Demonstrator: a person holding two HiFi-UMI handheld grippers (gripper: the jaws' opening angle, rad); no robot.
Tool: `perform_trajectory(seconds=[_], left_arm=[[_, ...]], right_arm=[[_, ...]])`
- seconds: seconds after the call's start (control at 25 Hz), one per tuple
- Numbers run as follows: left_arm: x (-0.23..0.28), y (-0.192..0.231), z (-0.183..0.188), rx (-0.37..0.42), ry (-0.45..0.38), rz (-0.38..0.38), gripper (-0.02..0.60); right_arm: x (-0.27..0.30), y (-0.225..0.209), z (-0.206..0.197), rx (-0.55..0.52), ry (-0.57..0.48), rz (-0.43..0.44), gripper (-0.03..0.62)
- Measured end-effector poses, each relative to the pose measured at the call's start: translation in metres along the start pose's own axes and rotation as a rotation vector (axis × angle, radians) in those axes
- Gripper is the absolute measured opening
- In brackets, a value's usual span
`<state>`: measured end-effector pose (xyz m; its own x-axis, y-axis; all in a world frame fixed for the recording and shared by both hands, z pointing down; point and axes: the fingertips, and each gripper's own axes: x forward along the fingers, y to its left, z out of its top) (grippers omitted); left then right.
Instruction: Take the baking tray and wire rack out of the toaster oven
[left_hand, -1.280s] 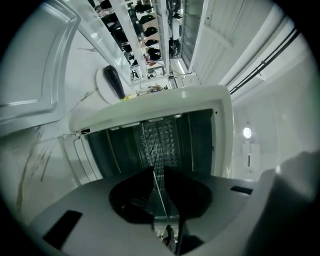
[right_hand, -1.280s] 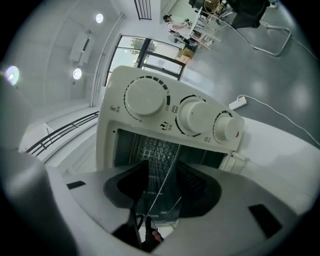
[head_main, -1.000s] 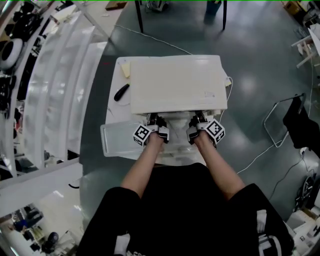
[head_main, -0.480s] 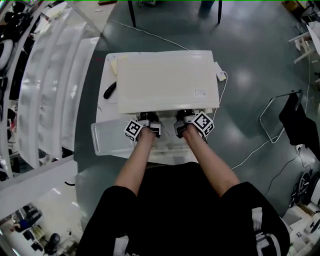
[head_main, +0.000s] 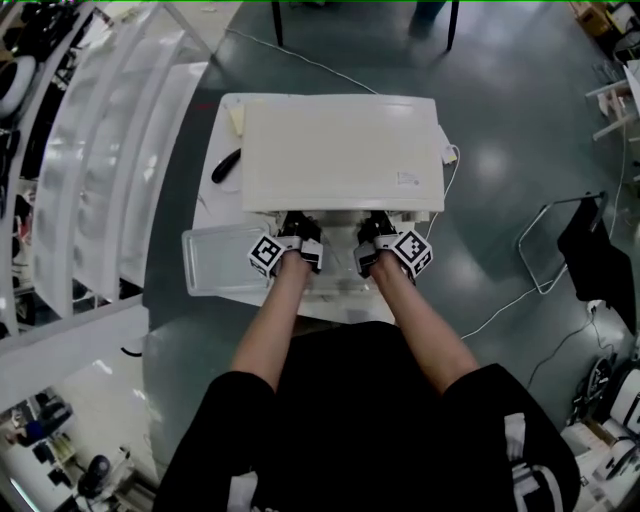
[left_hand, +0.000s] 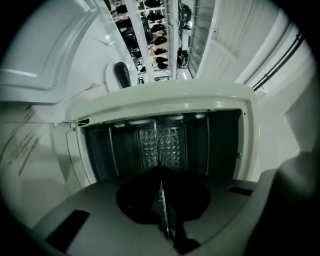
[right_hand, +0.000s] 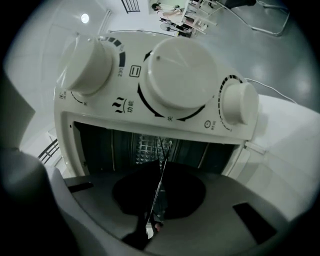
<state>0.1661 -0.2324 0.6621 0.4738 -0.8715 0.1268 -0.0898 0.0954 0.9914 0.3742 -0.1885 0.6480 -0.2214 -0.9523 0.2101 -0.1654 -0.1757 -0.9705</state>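
A white toaster oven (head_main: 340, 150) stands on a small white table, its door (head_main: 335, 285) folded down flat. Both hands hold their grippers at the oven's mouth. My left gripper (head_main: 298, 232) has just closed; in the left gripper view its jaws (left_hand: 161, 197) meet on a thin metal edge, the wire rack (left_hand: 159, 150), seen edge-on against the dark cavity. My right gripper (head_main: 372, 232) has also just been closing, and its jaws (right_hand: 157, 195) pinch the same rack's wire (right_hand: 164, 160) below the control knobs (right_hand: 180, 75). A pale rectangular tray (head_main: 215, 260) lies left of the door.
A black handle-like object (head_main: 225, 165) lies on the table left of the oven. A white cable (head_main: 455, 180) hangs off the oven's right side to the floor. White shelving (head_main: 90, 180) runs along the left, and a metal frame (head_main: 560, 250) stands at the right.
Both hands stay at the oven's mouth with hardly any shift. The picture has drifted slightly with the head; oven, tray and black object keep their places on the table.
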Motion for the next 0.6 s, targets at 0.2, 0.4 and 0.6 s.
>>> perform_trajectory(seconds=[0.2, 0.4, 0.6], left_arm=[[-0.019, 0.003, -0.003, -0.035, 0.01, -0.009, 0.023], [-0.041, 0.002, -0.009, -0.072, 0.025, -0.031, 0.021], [-0.065, 0.0, -0.016, -0.106, 0.042, -0.063, 0.021]], right_arm=[[-0.017, -0.003, -0.012, 0.004, 0.002, 0.01, 0.035], [-0.037, -0.001, -0.023, 0.01, 0.0, 0.025, 0.034], [-0.062, -0.003, -0.034, -0.017, 0.011, 0.007, 0.032]])
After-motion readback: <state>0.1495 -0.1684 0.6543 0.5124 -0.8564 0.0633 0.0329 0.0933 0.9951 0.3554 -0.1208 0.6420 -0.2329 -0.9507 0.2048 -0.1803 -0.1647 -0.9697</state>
